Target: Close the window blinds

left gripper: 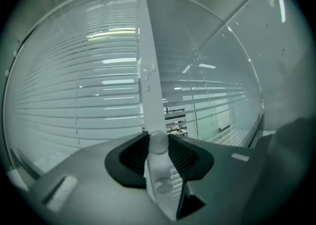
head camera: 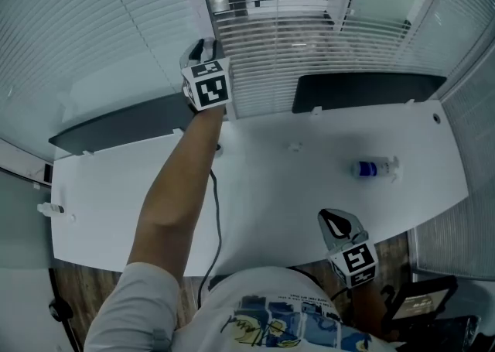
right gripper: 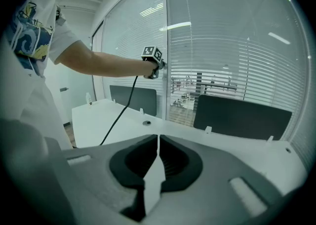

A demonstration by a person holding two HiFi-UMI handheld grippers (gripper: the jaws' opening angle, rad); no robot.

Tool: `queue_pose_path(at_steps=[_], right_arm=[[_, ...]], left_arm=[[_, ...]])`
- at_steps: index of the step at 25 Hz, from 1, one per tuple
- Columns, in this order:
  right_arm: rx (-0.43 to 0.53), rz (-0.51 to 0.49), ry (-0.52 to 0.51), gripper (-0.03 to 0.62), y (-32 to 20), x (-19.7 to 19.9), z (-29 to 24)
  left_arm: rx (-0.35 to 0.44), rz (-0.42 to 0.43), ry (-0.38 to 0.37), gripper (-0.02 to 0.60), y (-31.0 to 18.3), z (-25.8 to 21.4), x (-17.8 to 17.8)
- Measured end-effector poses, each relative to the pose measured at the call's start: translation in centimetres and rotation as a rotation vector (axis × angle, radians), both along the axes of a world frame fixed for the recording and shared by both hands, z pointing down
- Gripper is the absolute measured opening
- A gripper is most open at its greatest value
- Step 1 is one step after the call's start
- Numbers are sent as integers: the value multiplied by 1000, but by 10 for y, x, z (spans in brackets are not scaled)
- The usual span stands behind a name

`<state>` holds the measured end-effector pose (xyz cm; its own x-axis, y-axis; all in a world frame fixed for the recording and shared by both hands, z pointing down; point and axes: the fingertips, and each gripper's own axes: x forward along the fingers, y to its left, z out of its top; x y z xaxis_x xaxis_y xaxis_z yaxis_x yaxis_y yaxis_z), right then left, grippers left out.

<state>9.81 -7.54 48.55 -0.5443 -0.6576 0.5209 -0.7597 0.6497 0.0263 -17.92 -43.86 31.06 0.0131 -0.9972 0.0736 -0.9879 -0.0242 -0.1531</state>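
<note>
Right hand-held gripper (head camera: 338, 223): nearest to me, low in the head view at lower right, just in front of the white T-shirt (head camera: 271, 319). In its own view I read the jaws as narrow, pressed together with nothing between them (right gripper: 158, 142).
Tabletop (head camera: 271, 180): white and wide across the middle of the head view, with the right hand-held gripper at its near edge.
Bottle (head camera: 375, 168): lying on its side on the tabletop, right of centre, well apart from both grippers.
Cable (head camera: 214, 211): black, running along the outstretched left forearm (head camera: 182, 180) and across the tabletop.
Partition panels (head camera: 363, 91): dark, standing along the tabletop's far edge.
Left hand-held gripper (head camera: 203, 49): upper left of centre in the head view, reached out past the far edge to the window. I see its jaws clamped on the blind wand (left gripper: 159, 142).
Blind wand (left gripper: 148, 70): white, rising from between the jaws up the middle of the left gripper view.
Window blinds (head camera: 309, 41): farthest, filling the top of the head view. Through the middle section's slats I can see a room beyond.
</note>
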Motion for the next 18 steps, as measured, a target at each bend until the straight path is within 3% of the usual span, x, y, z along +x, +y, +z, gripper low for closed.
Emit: queue_pose_path(at_steps=[18], right_arm=[[-3,-16,-4,6,-2,-6,-2]], left_arm=[[-45,55,484,130,2,5,-7]])
